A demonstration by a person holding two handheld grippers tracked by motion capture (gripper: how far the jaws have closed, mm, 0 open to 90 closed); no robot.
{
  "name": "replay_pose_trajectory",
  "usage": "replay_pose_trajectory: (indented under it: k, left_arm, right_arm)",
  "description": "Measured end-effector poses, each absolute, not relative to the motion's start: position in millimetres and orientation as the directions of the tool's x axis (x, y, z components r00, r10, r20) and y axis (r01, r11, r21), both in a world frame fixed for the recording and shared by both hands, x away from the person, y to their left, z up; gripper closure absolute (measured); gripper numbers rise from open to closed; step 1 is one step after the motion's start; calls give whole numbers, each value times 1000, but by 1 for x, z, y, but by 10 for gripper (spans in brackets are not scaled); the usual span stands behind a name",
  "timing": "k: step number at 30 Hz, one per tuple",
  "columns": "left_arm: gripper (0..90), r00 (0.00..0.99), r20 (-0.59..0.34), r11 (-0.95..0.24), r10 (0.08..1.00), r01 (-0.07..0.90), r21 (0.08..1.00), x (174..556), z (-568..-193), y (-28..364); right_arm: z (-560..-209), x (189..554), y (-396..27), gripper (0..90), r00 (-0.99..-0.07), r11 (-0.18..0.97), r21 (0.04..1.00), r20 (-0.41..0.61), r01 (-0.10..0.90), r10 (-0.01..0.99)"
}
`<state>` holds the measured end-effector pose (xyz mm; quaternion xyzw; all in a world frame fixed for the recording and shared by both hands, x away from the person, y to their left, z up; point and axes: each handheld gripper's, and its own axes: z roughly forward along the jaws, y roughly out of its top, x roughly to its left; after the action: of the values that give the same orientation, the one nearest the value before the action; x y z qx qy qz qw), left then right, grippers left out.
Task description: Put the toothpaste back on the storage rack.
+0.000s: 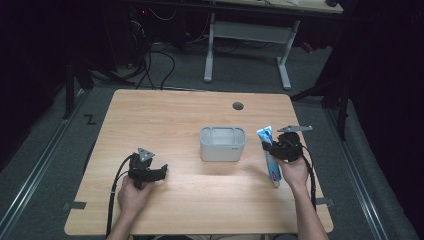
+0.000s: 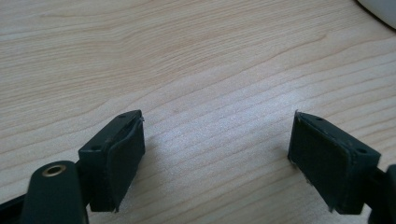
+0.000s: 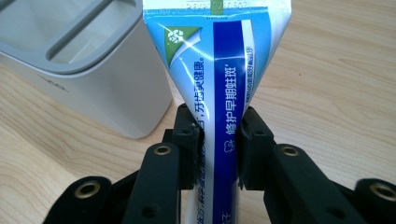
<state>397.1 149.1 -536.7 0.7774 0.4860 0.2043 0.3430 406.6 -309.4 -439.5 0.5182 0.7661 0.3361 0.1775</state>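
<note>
- My right gripper (image 3: 218, 135) pinches the tube (image 3: 219, 84), both pads pressed on its flat sides around mid-length.
- In the high view the tube (image 1: 270, 155) sits at the right of the table (image 1: 165, 115), just right of the bin (image 1: 223, 144). Its crimped end points away from me and its lower end trails toward my hand; whether that end touches the wood I cannot tell.
- My left gripper (image 2: 217, 158) is spread wide over bare wood with nothing between the pads, well apart from the tube.
- I judge the tube light and soft: the plastic skin gives under the pads, so a hard squeeze could dent it or push paste toward the cap.
- The glossy print looks slick, so it may slide or swing between flat pads.
- The best hold, as I judge it, is across the flat faces, where I have it, with firm but modest pressure.
- The bin (image 3: 79, 70) is open at the top and has an inner divider; the tube should go in lengthwise, into one compartment.
</note>
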Motion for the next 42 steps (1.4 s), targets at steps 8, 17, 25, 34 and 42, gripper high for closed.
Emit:
replay_pose_trajectory:
  k: [8,17,25,34,42]
  left_arm:
    - [189,444,-16,-292,896,616,732,397,-537,149]
    - [189,444,-15,-293,896,615,732,397,-537,149]
    - [189,444,-15,-293,896,615,732,397,-537,149]
    - [189,444,-16,-292,896,616,732,397,-537,149]
    - [189,444,-16,-292,896,616,732,397,-537,149]
  right_arm:
    - [-432,403,-312,736,-414,199,739,118,644,903]
    - [-416,396,-313,735,-434,178,777,134,604,891]
    - [-399,390,-306,733,-479,185,810,131,556,868]
    - [-384,388,-300,732,-518,167,836,155,522,841]
    - [-371,384,-290,733,-560,161,858,166,488,812]
